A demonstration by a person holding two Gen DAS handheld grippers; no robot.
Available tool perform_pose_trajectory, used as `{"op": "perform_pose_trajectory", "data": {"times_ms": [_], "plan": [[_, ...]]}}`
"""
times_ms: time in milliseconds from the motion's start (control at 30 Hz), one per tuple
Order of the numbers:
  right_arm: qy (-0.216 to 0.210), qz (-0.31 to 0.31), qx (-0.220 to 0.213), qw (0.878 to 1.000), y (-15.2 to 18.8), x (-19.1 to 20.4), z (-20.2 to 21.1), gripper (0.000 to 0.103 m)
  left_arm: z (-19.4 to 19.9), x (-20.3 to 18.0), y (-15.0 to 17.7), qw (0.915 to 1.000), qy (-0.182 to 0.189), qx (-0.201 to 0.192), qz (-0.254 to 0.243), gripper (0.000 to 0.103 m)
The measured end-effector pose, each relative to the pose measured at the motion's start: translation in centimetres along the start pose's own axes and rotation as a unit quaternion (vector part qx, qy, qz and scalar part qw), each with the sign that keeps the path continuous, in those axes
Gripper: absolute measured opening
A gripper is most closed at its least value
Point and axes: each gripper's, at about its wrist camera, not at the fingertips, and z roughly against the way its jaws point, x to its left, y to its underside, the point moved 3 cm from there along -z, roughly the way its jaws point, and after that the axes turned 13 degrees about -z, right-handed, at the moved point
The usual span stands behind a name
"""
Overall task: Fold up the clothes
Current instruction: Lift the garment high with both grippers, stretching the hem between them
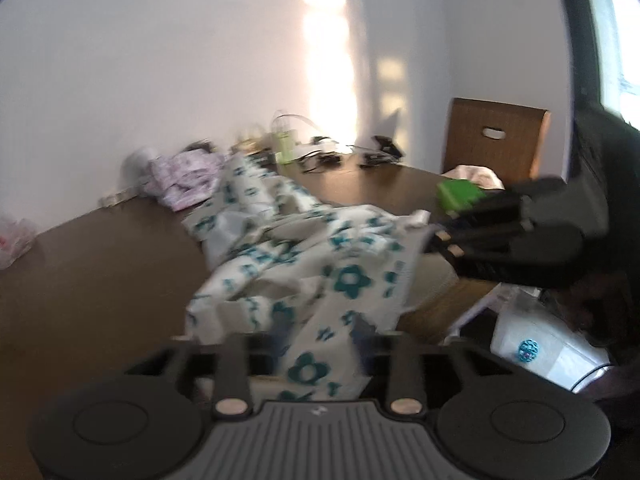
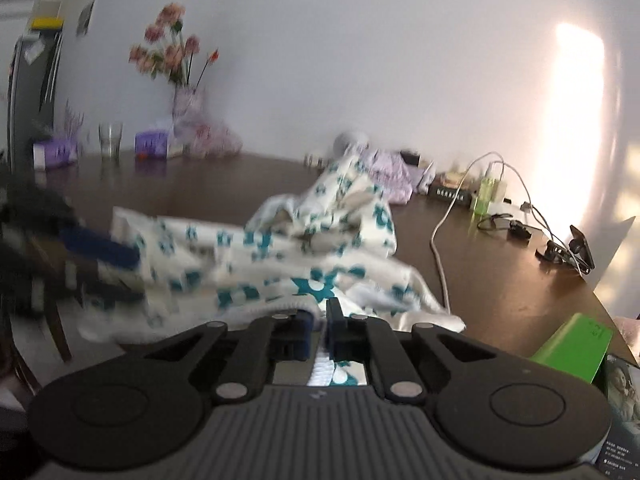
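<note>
The right gripper (image 2: 319, 320) pinches a hem of the floral garment (image 2: 280, 256), which runs away toward eleven o'clock. The left gripper (image 1: 316, 344) stands spread, soft cloth draped loosely between its fingers. The crumpled white cotton with teal flowers sprawls lengthwise over the dark, glossy tabletop (image 2: 500, 280).
</note>
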Motion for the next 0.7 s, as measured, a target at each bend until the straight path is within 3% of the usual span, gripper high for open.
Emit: {"op": "perform_pose_trajectory", "data": {"times_ms": [33,167,300,467,600,667,700], "plan": [[-0.005,-0.009,-0.004,1.000,-0.4,-0.1,0.2,0.006,-0.2,-0.6,-0.2,0.9999,-0.009,-0.007,-0.003,0.061],[-0.014,-0.026,-0.018,0.999,-1.6,-0.2,1.0,0.006,-2.0,-1.9,-0.8,0.9968,-0.075,0.003,-0.025,0.061],[-0.004,-0.039,-0.023,0.999,-1.9,-0.8,1.3,0.006,-2.1,-1.0,-0.4,0.9930,-0.113,0.020,-0.028,0.054],[0.012,-0.056,-0.021,0.998,-1.7,-1.5,1.3,0.006,-1.4,0.4,0.4,0.9747,-0.202,0.066,-0.068,0.054],[0.025,-0.026,-0.007,0.999,-0.6,-1.0,1.0,0.006,-1.7,0.0,1.0,0.9619,-0.237,0.099,-0.094,0.055],[0.032,-0.014,0.010,0.999,0.1,-0.9,0.5,0.007,-2.2,-0.5,1.3,0.9601,-0.235,0.108,-0.106,0.054],[0.031,-0.009,0.020,0.999,0.5,-1.0,0.4,0.007,-2.4,-0.4,1.3,0.9622,-0.228,0.108,-0.103,0.048]]}}
